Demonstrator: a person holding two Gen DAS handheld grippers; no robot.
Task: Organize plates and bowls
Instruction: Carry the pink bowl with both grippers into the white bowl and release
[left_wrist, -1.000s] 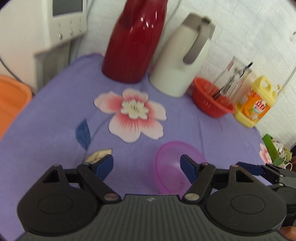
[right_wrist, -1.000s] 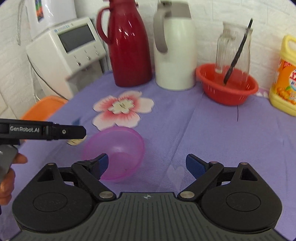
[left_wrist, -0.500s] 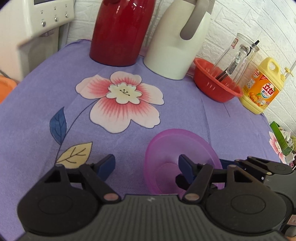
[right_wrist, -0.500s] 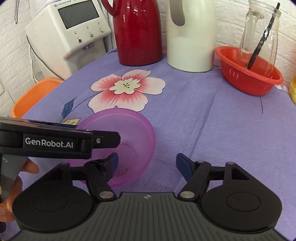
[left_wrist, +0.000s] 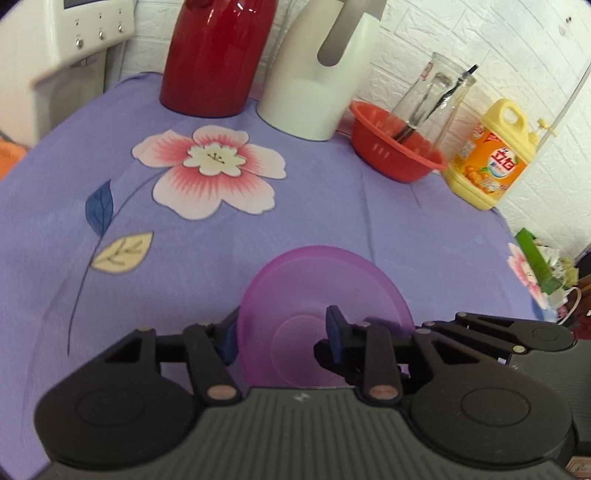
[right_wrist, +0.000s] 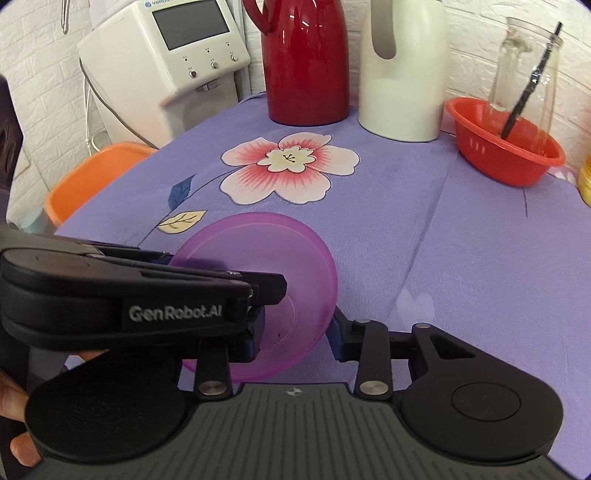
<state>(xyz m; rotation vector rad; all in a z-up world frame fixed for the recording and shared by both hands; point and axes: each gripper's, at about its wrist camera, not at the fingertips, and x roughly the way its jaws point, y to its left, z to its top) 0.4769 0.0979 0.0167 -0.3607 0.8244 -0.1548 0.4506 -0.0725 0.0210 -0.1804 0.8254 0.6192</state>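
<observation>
A translucent purple bowl (left_wrist: 325, 306) sits on the purple flowered cloth, close in front of both grippers; it also shows in the right wrist view (right_wrist: 273, 280). My left gripper (left_wrist: 282, 332) straddles the bowl's left rim, one blue pad outside the wall and one inside, jaws narrowed but I cannot tell if they pinch it. My right gripper (right_wrist: 297, 328) straddles the bowl's right rim the same way. The left gripper's body crosses the right wrist view and hides the bowl's left side.
At the back stand a red thermos (left_wrist: 218, 55), a white jug (left_wrist: 317, 70), a red basket (left_wrist: 395, 155) holding a glass jar, and a yellow detergent bottle (left_wrist: 495, 155). A white machine (right_wrist: 166, 62) and an orange tub (right_wrist: 88, 177) are at the left.
Both grippers moved in onto the purple bowl, and their jaws narrowed from wide open to straddling its rim on either side.
</observation>
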